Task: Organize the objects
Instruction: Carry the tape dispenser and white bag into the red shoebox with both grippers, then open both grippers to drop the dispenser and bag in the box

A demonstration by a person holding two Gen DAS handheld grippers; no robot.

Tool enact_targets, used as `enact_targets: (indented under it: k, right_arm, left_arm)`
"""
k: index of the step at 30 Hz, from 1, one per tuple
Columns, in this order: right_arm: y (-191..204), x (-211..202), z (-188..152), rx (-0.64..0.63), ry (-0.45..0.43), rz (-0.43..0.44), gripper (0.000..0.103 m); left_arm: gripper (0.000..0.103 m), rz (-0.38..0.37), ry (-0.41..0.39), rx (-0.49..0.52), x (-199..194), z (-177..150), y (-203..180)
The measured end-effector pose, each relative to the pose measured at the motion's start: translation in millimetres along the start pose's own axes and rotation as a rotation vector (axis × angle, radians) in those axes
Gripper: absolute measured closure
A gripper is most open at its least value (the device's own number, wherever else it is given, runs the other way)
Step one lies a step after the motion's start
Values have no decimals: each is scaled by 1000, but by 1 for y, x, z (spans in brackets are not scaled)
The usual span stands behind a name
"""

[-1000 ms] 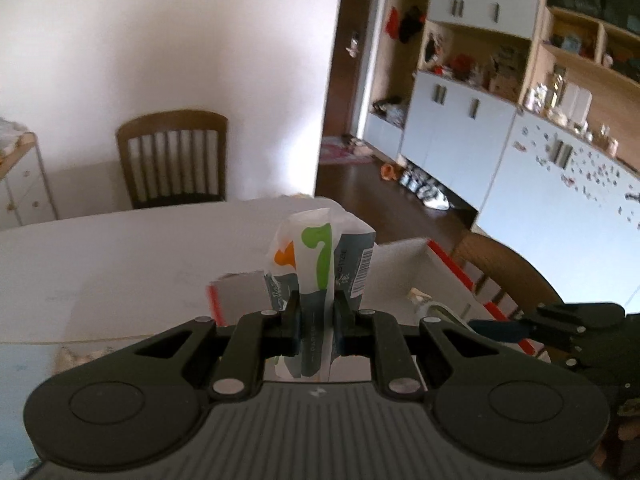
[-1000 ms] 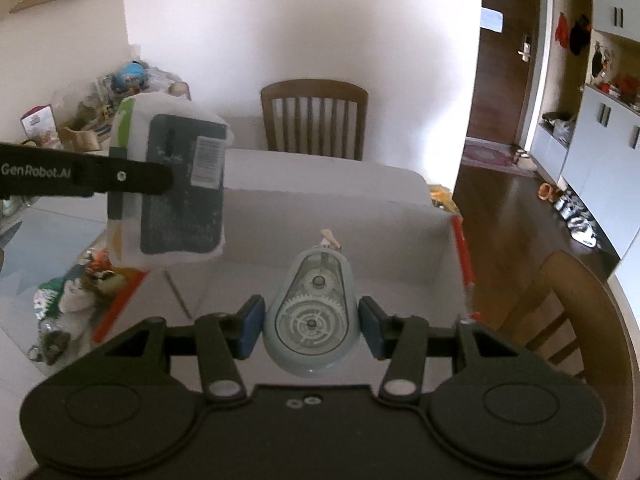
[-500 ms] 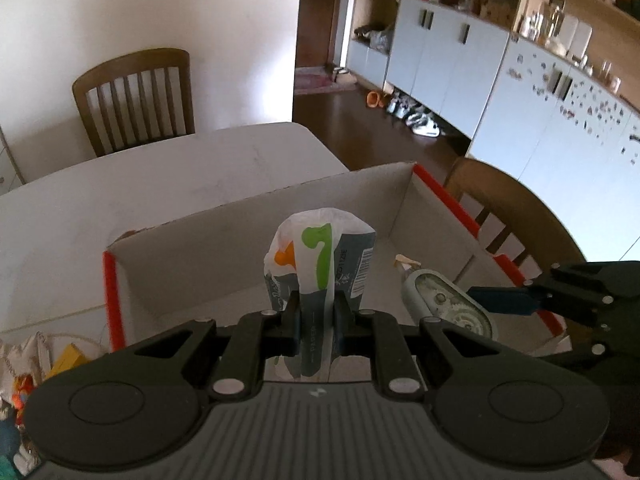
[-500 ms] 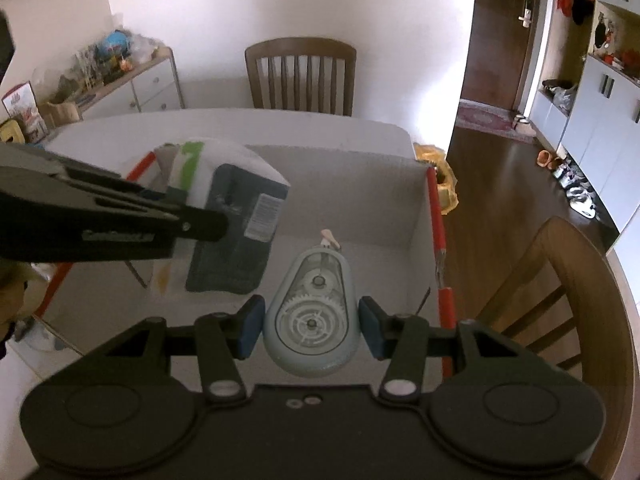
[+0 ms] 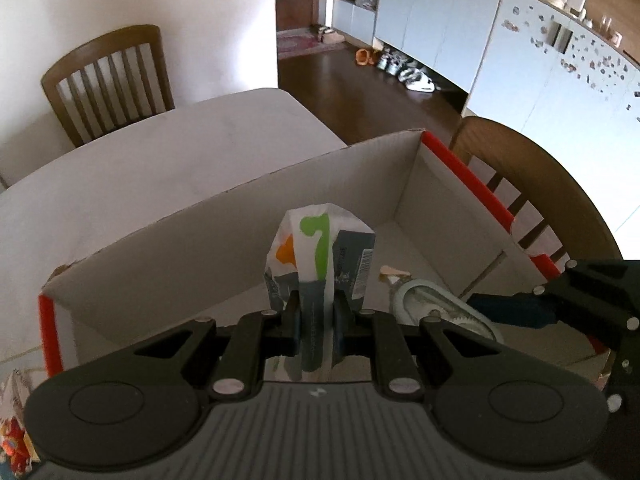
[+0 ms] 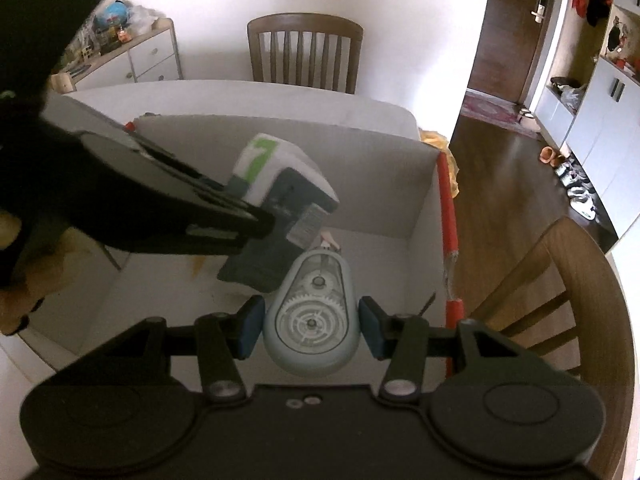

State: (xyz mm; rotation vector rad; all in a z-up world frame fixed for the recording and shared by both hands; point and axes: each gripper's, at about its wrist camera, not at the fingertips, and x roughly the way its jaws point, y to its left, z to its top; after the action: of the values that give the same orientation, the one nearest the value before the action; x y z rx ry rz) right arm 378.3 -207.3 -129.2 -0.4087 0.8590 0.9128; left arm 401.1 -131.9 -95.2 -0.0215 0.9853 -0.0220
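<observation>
An open white cardboard box point(image 5: 200, 248) with red edges lies on the table. My left gripper point(image 5: 316, 312) is shut on a white and grey packet point(image 5: 320, 248) printed with a green 7 and a barcode, and holds it over the box's inside. In the right wrist view the packet point(image 6: 280, 184) hangs just left of and above a pale blue correction tape dispenser point(image 6: 310, 320). My right gripper point(image 6: 311, 326) is shut on that dispenser, low inside the box point(image 6: 360, 168) near its right wall. The dispenser point(image 5: 432, 308) also shows at the right in the left wrist view.
The box sits on a pale table point(image 5: 160, 152). Wooden chairs stand at its far side point(image 6: 304, 52) and right side point(image 6: 568, 280). Loose snack packets point(image 5: 12, 440) lie left of the box. A cluttered sideboard point(image 6: 132, 52) stands back left and a yellow object point(image 6: 440, 140) lies behind the box.
The left gripper has carried the packet down and across over the box, close to the dispenser. The right gripper has sunk a little into the box. Both grips are unchanged.
</observation>
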Motion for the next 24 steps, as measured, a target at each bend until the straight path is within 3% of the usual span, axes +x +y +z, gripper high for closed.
enact_targets:
  k: [12,20,24]
  right_arm:
    - [8,23,6,-33,107,22,53]
    - [5,26,9,-24,120,32,53]
    - [3,21,7,-16,117,40,49]
  left_arm:
    - [87,16,49,45,21,12,-4]
    - [87,7,70,54,28,12,-8]
    - [79,8,74,50,27,10,-7]
